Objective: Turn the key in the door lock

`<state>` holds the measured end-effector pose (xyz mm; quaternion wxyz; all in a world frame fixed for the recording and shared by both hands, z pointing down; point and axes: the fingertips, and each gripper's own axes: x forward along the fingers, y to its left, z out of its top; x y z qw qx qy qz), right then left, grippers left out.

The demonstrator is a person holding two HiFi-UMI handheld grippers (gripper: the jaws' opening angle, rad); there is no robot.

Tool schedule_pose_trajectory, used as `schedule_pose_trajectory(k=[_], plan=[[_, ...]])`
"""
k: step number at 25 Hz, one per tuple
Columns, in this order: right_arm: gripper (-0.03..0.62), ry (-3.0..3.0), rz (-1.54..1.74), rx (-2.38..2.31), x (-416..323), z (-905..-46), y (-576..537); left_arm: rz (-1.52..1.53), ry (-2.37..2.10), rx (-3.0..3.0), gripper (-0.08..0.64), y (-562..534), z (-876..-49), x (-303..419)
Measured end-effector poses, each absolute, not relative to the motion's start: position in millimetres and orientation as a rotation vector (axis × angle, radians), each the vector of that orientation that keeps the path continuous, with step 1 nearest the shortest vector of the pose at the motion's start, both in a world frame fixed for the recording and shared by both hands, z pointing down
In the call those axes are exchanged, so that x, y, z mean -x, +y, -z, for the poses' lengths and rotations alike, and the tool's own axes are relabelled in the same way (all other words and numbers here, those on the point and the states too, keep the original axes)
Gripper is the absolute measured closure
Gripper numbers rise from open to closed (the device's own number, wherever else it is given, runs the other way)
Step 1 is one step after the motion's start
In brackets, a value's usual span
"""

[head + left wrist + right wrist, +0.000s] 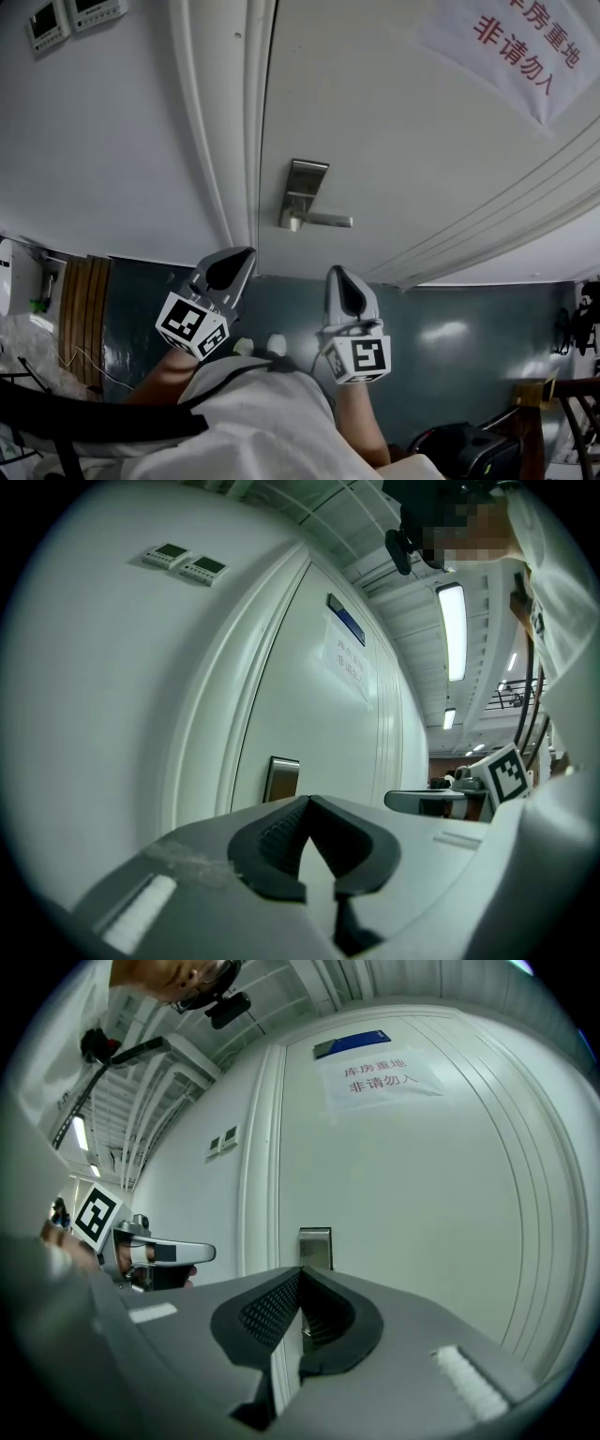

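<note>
A metal lock plate (306,187) with a lever handle (323,220) is mounted near the left edge of the white door (403,141). I see no key in any view. My left gripper (240,258) and right gripper (337,276) are held side by side just below the handle, pointing at the door and short of it. Both are shut with nothing between the jaws. In the left gripper view the shut left gripper (307,803) faces the lock plate (281,778). In the right gripper view the shut right gripper (300,1274) lines up under the lock plate (315,1244).
The moulded door frame (230,122) runs along the left of the lock, with two wall control panels (56,19) beyond it. A paper sign (520,47) hangs on the door. A wooden slatted piece (82,309) stands on the left, dark equipment (469,450) on the floor at the right.
</note>
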<state>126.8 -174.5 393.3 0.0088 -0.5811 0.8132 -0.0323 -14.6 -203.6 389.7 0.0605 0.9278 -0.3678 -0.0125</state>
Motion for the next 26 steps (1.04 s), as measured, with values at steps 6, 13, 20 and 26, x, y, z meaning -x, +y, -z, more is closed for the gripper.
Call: schedule_pose_trajectory(k=[6,13,20,26], plan=[[0.584,2.533,0.138,1.813,-125.6,-397.8,-178.6,0.036,-1.116,-2.805,0.554,-204.4,-389.2,17.6],[0.584,2.523,0.143,1.823,-126.2,-395.6,-179.4,0.033,-1.106,-2.811,0.555,-204.4,-389.6,18.4],[0.584,2.517,0.149,1.849,-119.0,-397.9,-170.4,0.032,-1.061,-2.817,0.554,-196.1,-391.7,23.5],[0.584,2.534,0.149,1.91,-105.3,-417.2,-169.7,0.026,-1.021,-2.837,0.554,-188.8,-394.8,35.0]])
